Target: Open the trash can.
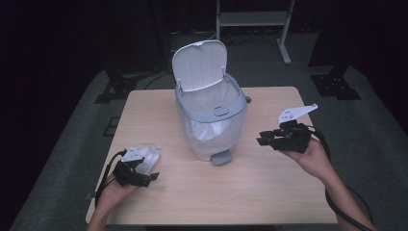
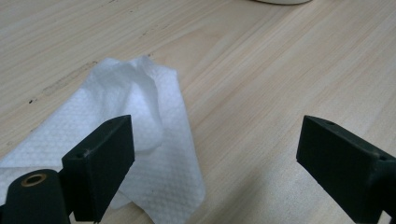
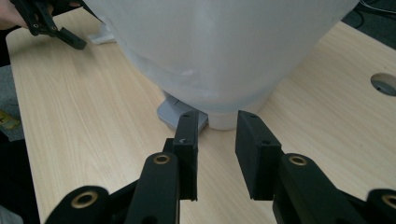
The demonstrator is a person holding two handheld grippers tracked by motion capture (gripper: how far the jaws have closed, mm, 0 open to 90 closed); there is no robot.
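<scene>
A white pedal bin (image 1: 210,113), lid (image 1: 200,64) up and liner inside, stands mid-worktop (image 1: 269,192) between the two claws; its grey pedal (image 3: 180,112) faces the near edge. The left claw (image 2: 212,161) — jaws spread wide, grasping nothing — hangs just over a crumpled paper towel (image 2: 140,135) near the worktop's left edge; bare wood lies to its right. The right claw (image 3: 215,156), released with a narrow gap, points at the bin's base — open worktop beneath it.
</scene>
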